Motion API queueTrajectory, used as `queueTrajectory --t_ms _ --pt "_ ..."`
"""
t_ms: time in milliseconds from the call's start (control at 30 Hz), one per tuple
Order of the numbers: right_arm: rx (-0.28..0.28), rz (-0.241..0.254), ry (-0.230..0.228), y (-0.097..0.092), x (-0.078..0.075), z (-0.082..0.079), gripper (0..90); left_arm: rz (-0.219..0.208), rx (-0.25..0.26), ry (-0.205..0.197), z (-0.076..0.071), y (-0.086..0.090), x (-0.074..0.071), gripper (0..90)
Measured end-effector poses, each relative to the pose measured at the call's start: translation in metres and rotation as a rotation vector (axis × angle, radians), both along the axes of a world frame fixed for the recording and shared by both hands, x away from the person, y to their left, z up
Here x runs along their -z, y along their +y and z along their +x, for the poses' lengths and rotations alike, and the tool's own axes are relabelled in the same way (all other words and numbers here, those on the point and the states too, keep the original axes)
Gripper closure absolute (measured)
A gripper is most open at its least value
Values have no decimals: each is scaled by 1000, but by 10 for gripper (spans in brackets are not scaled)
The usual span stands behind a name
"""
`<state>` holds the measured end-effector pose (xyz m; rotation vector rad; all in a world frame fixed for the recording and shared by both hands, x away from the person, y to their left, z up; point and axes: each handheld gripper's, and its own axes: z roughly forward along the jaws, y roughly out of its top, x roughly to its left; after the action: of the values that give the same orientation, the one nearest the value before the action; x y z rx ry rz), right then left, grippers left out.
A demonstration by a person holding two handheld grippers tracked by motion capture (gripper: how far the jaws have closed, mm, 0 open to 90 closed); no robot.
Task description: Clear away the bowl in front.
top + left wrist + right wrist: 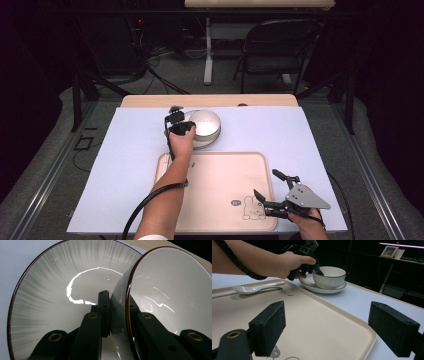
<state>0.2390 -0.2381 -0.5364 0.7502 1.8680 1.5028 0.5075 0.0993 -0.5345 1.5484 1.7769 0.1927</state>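
the left gripper (180, 125) is clamped on the near wall of the bowl (329, 276), one jaw inside the bowl and the other outside against its ribbed side, so the rim runs straight up between the two fingers (96, 322). the bowl sits on the plate (310, 285), and the plate lies under and beyond the fingers, at the far end of the blue mat (310, 135), just past the far edge of the tray (220, 200). the outer finger sits in the narrow gap between bowl wall and plate, so the coming move looks like a straight lift up off the plate before any swing back toward the tray; a sideways pull first would likely drag the plate along. the right gripper (272, 192) hovers with its jaws wide apart and nothing between them, over the near right corner of the tray, well apart from the bowl, so the left hand is plainly the nearer one. a white spoon (249, 289) lies along the tray's left edge, near the left forearm, with its handle pointing toward the plate.
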Motion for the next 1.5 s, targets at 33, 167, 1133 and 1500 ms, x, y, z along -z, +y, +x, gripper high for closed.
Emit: queueTrajectory --t_ms 33,167,1133,1500 --pt "1 0 0 0 0 0 140 -4 1 2 0 0 0 803" --pt "1 3 3 0 0 0 140 -17 -5 9 0 2 0 804" --pt "3 -3 -1 0 0 0 140 7 70 113 -5 16 -36 804" --pt "4 -3 3 0 0 0 140 13 90 111 -15 25 -43 803"
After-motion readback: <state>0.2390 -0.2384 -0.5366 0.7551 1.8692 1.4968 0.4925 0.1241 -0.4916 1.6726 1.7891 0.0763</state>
